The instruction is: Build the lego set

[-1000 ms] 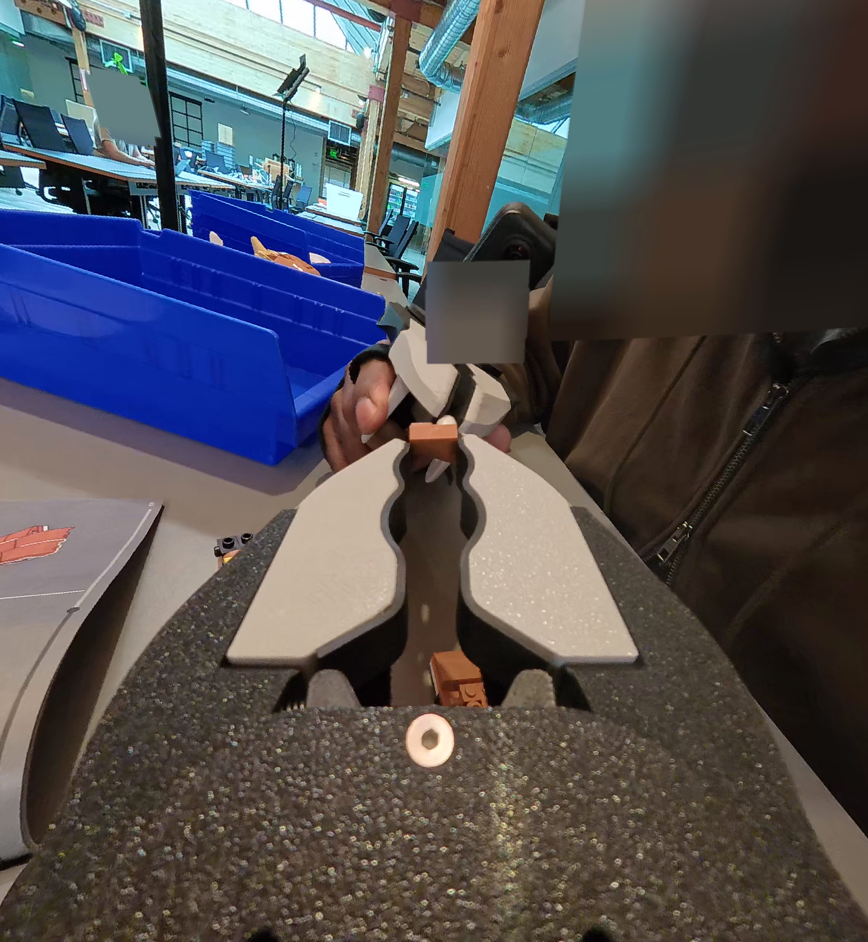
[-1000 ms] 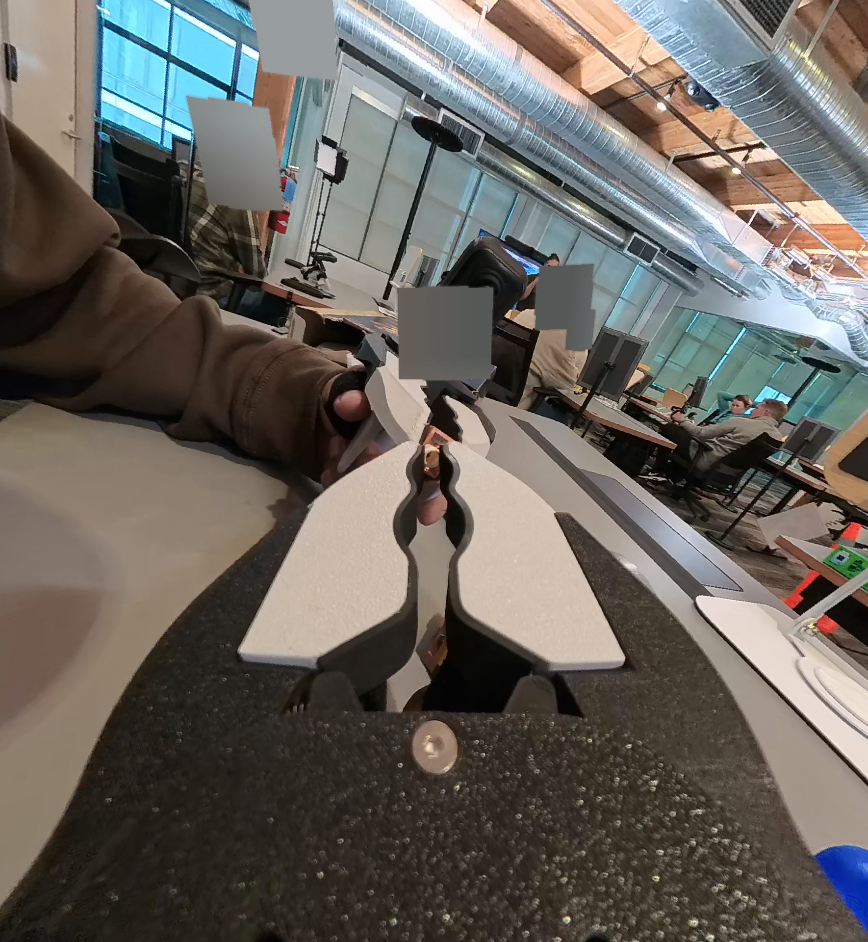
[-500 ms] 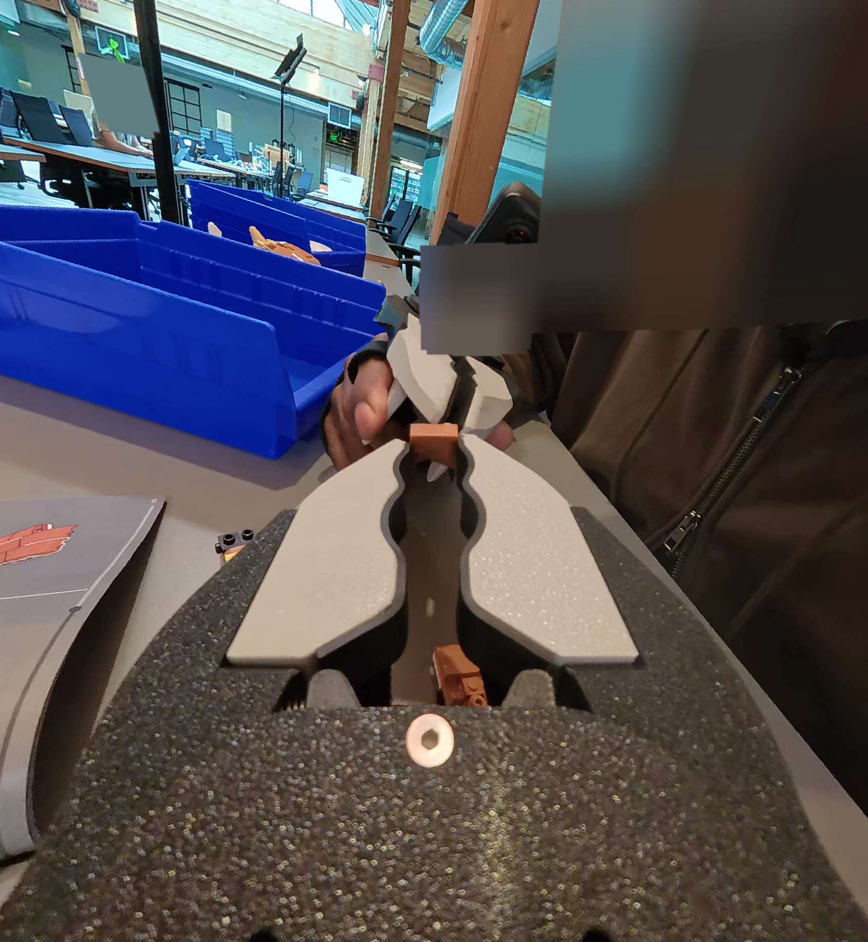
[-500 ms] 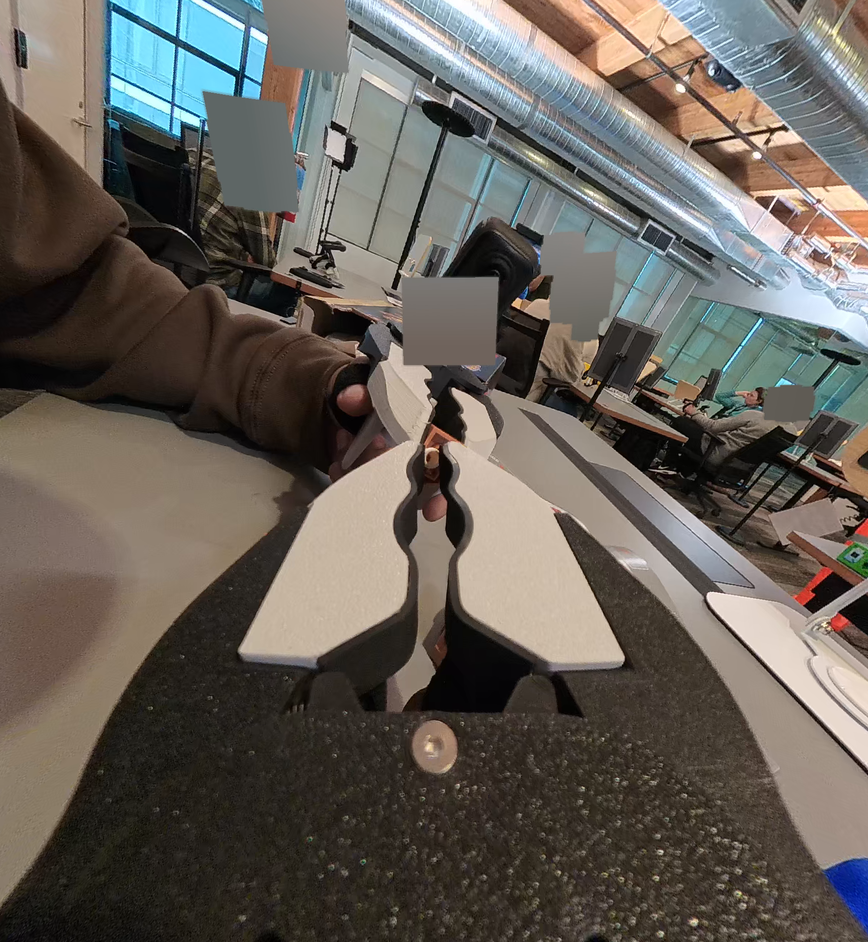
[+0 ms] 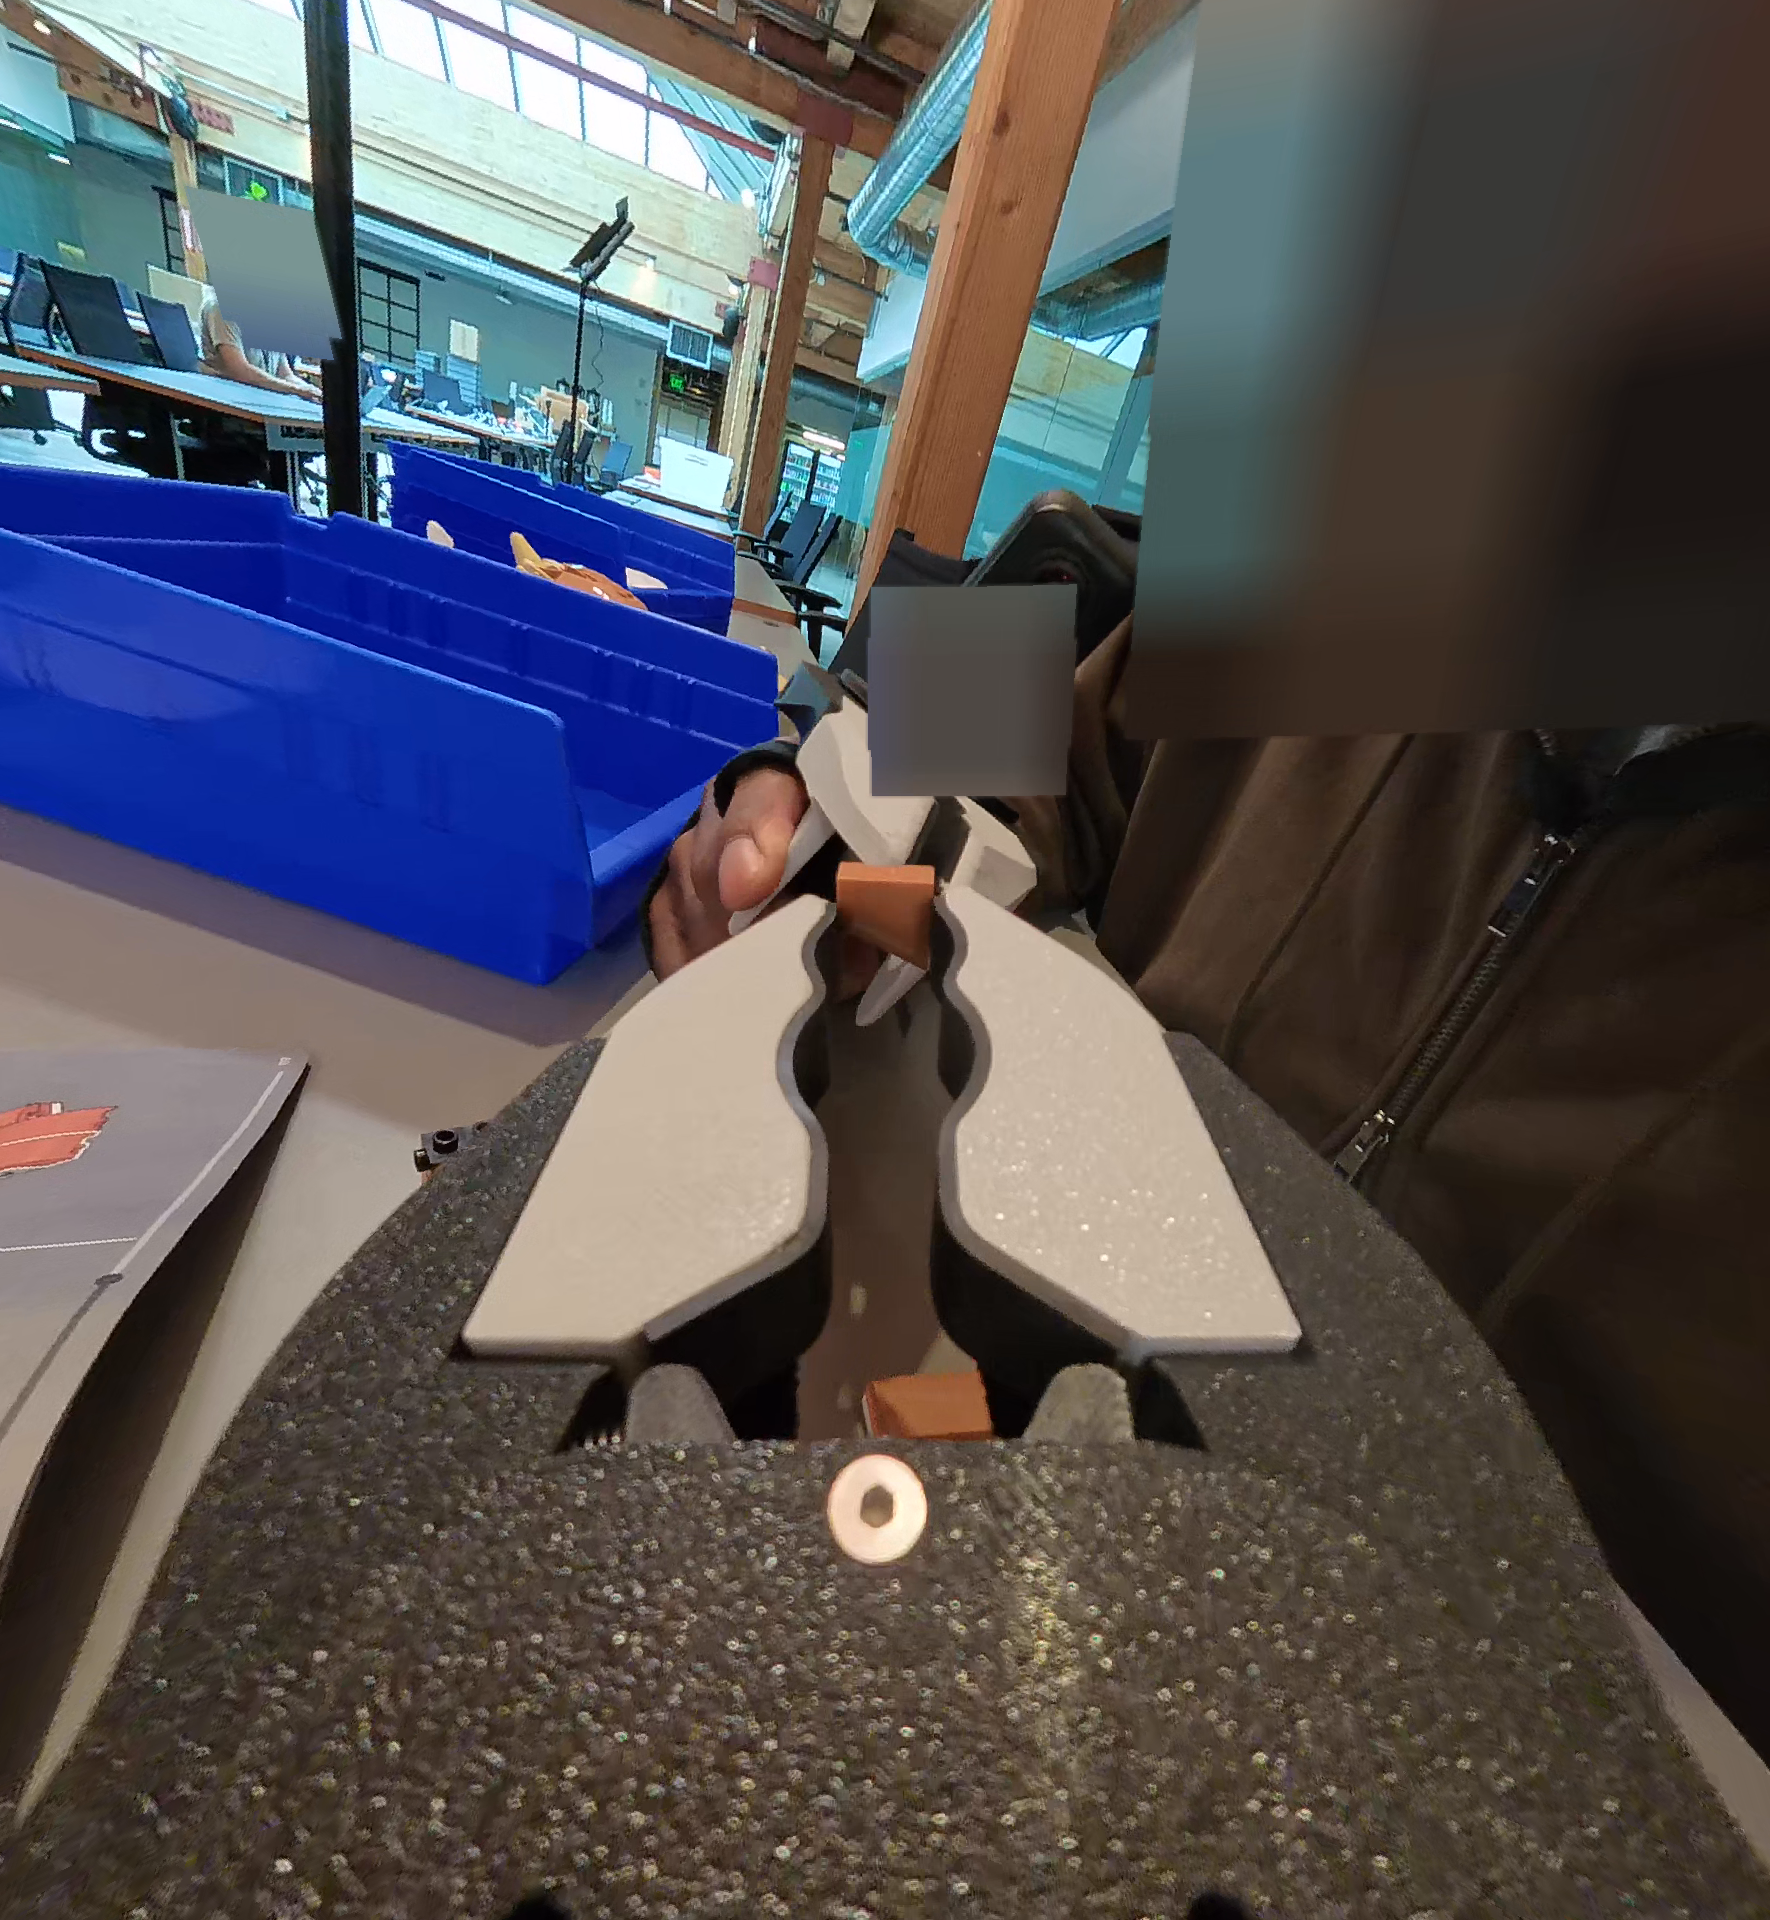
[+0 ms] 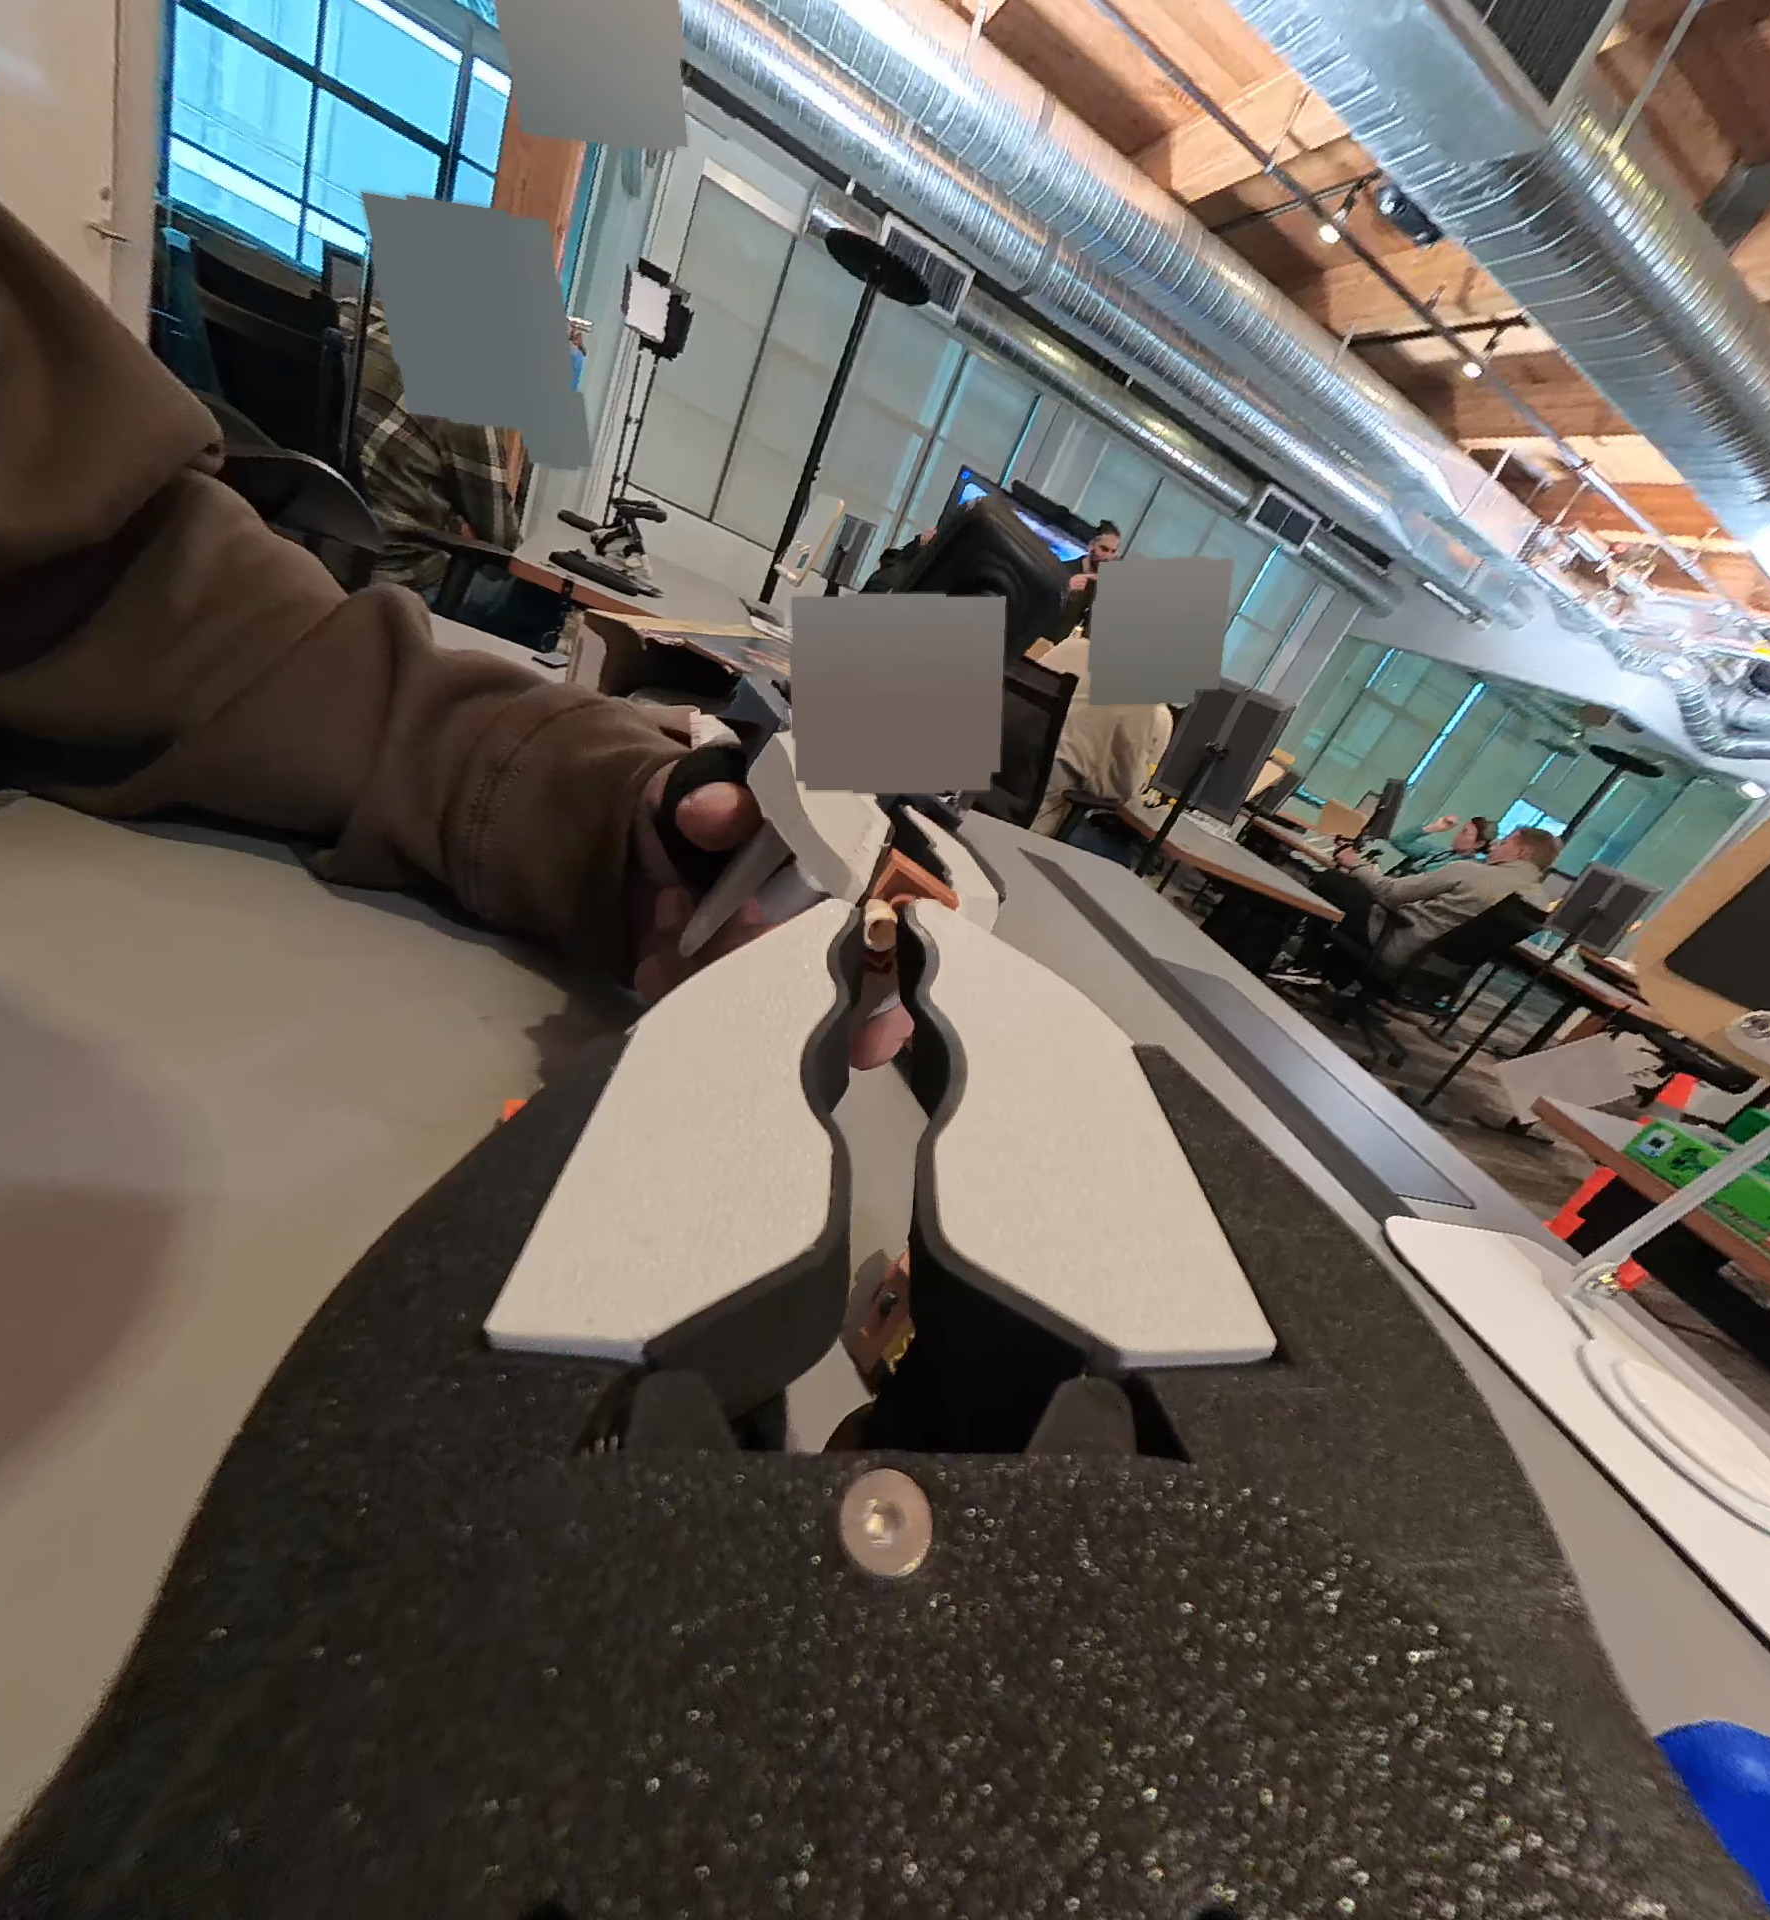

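Note:
My left gripper (image 5: 883, 914) is shut on a brown lego piece (image 5: 886, 906), held above the table. My right gripper (image 6: 879, 920) is shut on a small tan and brown lego piece (image 6: 879, 923). The two grippers face each other tip to tip, so the pieces meet. In the left wrist view the right gripper (image 5: 948, 852) shows just behind the brown piece, with a hand on it. In the right wrist view the left gripper (image 6: 860, 842) shows behind my tips, holding the brown piece (image 6: 912, 883). How the pieces join is hidden.
Blue bins (image 5: 341, 707) stand at the left on the grey table (image 5: 185, 987). An instruction booklet (image 5: 50, 1195) lies at the near left, with a small black lego piece (image 5: 439, 1143) beside it. A person's brown jacket (image 5: 1483, 1039) fills the right. A white tray (image 6: 1639, 1382) lies at the right in the right wrist view. The grippers are tip to tip, or close to it.
Both grippers have stayed shut, tip to tip. The brown piece in the left gripper has tilted slightly, and the views have shifted a little.

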A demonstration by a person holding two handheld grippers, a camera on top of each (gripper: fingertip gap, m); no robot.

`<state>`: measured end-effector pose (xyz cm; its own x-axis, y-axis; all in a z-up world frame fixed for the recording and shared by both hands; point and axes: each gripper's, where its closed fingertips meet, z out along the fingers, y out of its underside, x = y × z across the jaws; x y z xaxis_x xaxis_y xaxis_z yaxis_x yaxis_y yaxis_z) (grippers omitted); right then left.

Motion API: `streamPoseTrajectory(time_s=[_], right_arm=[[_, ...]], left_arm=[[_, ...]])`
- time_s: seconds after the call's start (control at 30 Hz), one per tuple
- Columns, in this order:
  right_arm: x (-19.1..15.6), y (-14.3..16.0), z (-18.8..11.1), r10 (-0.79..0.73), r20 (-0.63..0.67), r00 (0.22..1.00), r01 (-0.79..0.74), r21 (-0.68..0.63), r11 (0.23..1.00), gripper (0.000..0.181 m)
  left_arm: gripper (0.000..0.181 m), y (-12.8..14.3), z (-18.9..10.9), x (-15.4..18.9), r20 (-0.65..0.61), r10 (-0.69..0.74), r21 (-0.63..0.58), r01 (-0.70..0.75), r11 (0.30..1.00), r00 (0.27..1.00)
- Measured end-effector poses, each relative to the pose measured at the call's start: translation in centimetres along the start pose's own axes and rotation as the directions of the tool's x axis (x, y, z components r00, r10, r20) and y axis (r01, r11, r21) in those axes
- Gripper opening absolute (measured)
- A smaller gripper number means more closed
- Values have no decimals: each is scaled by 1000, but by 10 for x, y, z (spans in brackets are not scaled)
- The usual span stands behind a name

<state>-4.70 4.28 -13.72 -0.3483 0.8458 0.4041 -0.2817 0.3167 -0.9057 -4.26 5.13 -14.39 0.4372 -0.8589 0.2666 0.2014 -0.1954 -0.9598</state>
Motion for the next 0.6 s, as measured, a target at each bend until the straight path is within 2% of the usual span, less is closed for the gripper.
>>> streamPoseTrajectory(time_s=[0.47,0.6], right_arm=[[3,-5,-1,-12,-24,1000,13,27,1000,11],[6,-9,-3,-43,-59,997,45,41,998,15]], left_arm=[[16,-7,3,0,-14,-43,73,44,996,999],[16,-16,3,-1,-12,-54,136,55,989,998]])
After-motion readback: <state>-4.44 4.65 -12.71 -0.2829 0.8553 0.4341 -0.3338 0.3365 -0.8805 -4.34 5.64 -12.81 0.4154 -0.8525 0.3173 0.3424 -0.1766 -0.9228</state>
